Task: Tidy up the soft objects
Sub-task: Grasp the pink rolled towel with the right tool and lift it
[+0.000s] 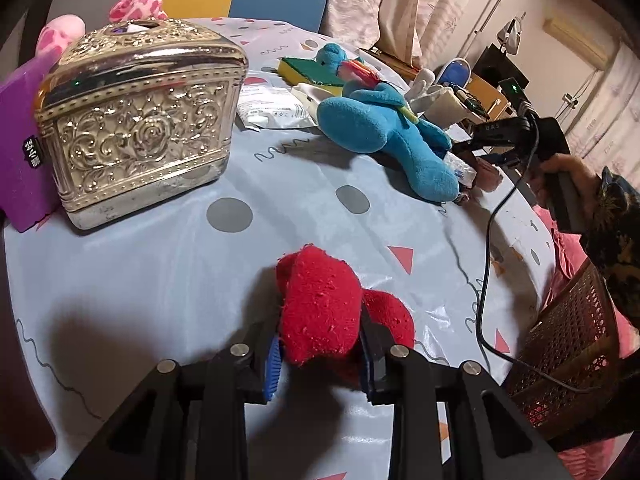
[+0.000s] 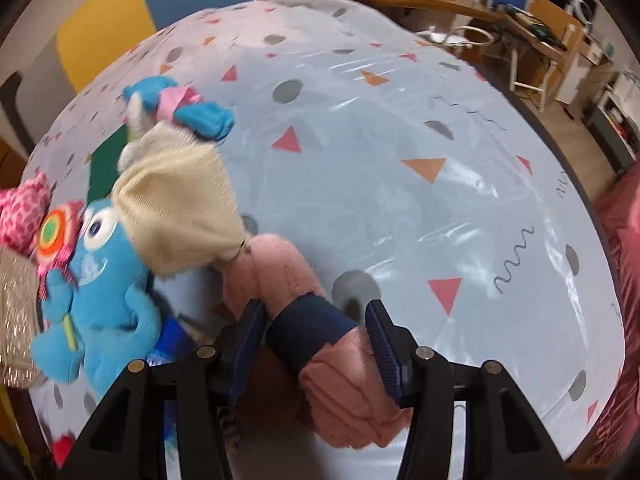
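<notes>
My left gripper (image 1: 320, 354) is shut on a red plush toy (image 1: 320, 304) just above the table's near part. A blue plush toy (image 1: 384, 124) lies at the far right of the table and also shows in the right wrist view (image 2: 104, 280). My right gripper (image 2: 316, 340) stands open around a pink plush piece with a dark blue band (image 2: 308, 332); its fingers do not press it. A cream knit piece (image 2: 176, 208) is attached to the pink plush, and a small blue and pink toy (image 2: 188, 108) lies beyond it.
A gold embossed box (image 1: 136, 124) stands at the left, with a purple block (image 1: 20, 152) and pink heart plush (image 1: 136, 4) behind. A green-yellow sponge (image 1: 308, 70) and white packets (image 1: 272, 110) lie at the back. A brown basket (image 1: 568, 344) sits beyond the table's right edge.
</notes>
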A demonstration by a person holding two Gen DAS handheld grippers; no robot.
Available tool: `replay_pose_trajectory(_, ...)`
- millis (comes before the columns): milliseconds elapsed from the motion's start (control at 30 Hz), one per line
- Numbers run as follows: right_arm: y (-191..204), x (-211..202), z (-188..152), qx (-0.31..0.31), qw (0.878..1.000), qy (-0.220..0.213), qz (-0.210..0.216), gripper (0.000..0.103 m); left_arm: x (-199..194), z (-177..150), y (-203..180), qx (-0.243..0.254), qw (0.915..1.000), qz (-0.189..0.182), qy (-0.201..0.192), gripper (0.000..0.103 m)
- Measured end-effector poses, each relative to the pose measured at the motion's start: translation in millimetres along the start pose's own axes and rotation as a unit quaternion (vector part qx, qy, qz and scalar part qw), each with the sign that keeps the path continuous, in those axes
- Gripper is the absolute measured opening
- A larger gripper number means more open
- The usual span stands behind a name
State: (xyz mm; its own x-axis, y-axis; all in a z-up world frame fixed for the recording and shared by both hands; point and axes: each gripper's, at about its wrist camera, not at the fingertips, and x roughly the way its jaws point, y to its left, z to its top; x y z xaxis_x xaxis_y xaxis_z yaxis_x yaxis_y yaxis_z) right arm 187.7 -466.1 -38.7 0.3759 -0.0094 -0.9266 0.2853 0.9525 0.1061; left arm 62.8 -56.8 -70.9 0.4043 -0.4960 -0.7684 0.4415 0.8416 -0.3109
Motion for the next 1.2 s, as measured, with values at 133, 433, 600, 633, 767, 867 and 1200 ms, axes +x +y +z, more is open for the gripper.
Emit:
replay_pose_trajectory(133, -2.2, -0.4, -9.8, 0.002, 0.998, 0.007, 0.056, 0.060, -0.7, -0.3, -0.3, -0.003, 1.0000, 0.000, 0.000, 0.031)
replay_pose_trajectory(433, 15.8, 11.7, -28.2, -0.019, 0.993, 0.028, 0.115, 0.071, -0.5, 3.6, -3.8, -0.004, 0.9999, 0.009, 0.006, 0.031)
replay_pose_trajectory(600, 14.2, -12.0, -34.4, -0.004, 0.996, -0.007, 0.086, 0.038, -0.6, 4.1, -6.5, 0.000, 0.9998, 0.018, 0.008, 0.031)
replay_pose_trajectory(633, 9.3, -15.2, -35.6, 0.006, 0.997, -0.008, 0.080, 0.033, -0.8, 4.4, -7.8, 0.003, 0.9998, 0.021, 0.007, 0.031)
replay_pose_trajectory(767, -8.3, -14.8, -52.2, 0.021, 0.999, 0.018, 0.030, 0.031, -0.7, 2.9, -8.7, 0.009, 0.9997, 0.022, 0.003, 0.031)
replay_pose_trajectory(867, -5.5, -21.4, -65.1, 0.007, 1.000, 0.027, 0.011, 0.033, -2.1, 2.5, -8.8, 0.009, 0.9997, 0.021, 0.002, 0.031)
replay_pose_trajectory(1200, 32.1, -15.7, -84.2, 0.011, 0.997, 0.014, -0.071, 0.030, -15.8, 0.0, -21.9, 0.040, 0.9989, 0.019, -0.015, 0.031)
